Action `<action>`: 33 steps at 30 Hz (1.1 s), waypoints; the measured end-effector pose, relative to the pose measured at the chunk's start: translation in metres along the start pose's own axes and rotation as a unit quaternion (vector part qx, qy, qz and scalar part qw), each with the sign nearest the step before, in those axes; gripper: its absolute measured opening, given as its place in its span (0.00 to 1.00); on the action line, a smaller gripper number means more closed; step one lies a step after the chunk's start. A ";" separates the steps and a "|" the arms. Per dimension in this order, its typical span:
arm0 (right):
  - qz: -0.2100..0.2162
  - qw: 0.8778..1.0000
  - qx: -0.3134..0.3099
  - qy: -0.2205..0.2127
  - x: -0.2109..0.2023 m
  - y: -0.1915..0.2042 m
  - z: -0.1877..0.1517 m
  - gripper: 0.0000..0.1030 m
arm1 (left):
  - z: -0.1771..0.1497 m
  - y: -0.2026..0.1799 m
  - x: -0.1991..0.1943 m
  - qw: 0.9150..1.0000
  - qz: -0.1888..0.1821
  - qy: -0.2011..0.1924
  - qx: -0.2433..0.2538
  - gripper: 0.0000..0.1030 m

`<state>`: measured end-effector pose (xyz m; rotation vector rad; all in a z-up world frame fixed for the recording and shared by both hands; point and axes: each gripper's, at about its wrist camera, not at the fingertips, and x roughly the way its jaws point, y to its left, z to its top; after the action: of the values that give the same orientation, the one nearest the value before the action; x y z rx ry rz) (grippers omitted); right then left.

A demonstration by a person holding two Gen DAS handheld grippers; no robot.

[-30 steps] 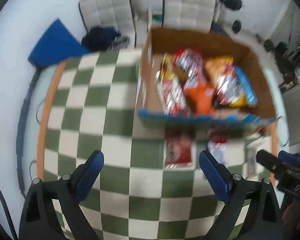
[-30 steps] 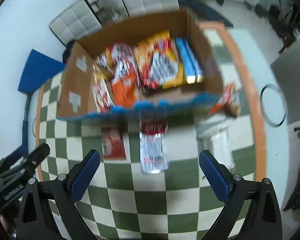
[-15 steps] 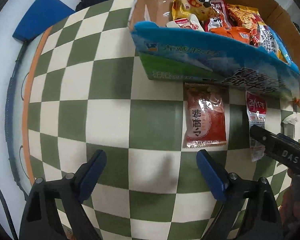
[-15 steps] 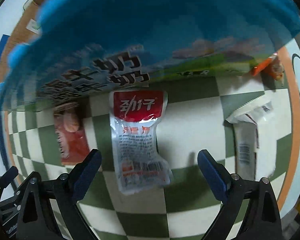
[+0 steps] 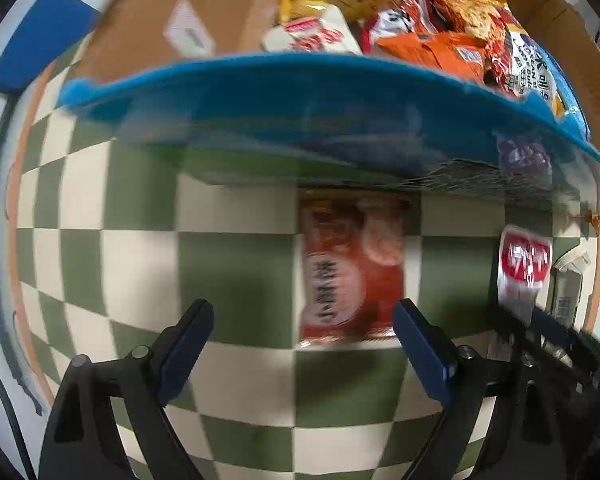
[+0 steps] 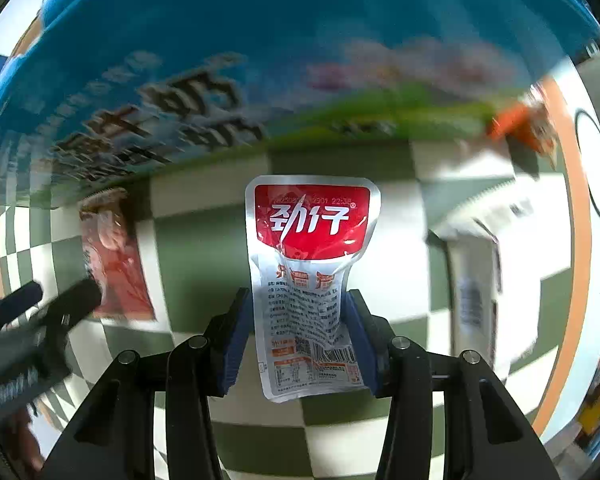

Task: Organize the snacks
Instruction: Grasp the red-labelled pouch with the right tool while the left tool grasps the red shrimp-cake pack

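Note:
A silver snack packet (image 6: 308, 280) with a red top lies on the checkered table in front of the box. My right gripper (image 6: 298, 294) points down over it. Its jaws are closing and the blue pads press the packet's two long edges. A red snack packet (image 5: 348, 272) lies to its left, also flat on the table. My left gripper (image 5: 300, 312) hangs open above the table, with the red packet's near end between its fingers, close to the right one. The cardboard box (image 5: 300, 112) with a blue front wall holds several snack bags.
A white packet (image 6: 476, 272) lies right of the silver one, and an orange packet (image 6: 524, 124) sits by the box's right corner. The table's orange rim (image 6: 572, 240) curves close on the right. The box wall stands just beyond both grippers.
Both grippers have sunk toward the table in front of the box. The right jaws have come together onto the silver packet. The left jaws stay wide, now around the red packet's end.

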<state>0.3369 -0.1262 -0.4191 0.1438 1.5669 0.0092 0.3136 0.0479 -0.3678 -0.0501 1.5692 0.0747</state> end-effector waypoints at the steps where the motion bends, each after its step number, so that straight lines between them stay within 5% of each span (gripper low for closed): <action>1: 0.003 1.000 0.004 0.004 0.000 -0.004 -0.003 0.48 | 0.002 -0.004 0.003 1.000 -0.001 0.004 0.002 0.89; 8: 0.031 0.998 0.037 0.029 0.002 -0.022 -0.013 0.50 | 0.011 -0.029 0.023 1.000 0.000 0.020 0.017 0.88; 14: 0.033 0.998 0.044 0.034 -0.001 -0.029 -0.003 0.50 | 0.018 -0.040 0.023 0.999 -0.004 0.025 0.022 0.53; 33: 0.032 0.998 0.001 0.055 0.008 -0.003 -0.050 0.40 | -0.056 -0.044 0.027 0.999 0.015 0.046 0.021 0.51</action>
<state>0.2871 -0.1246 -0.4269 0.1981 1.6717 0.0670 0.2614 0.0003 -0.3958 0.0023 1.6636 0.0629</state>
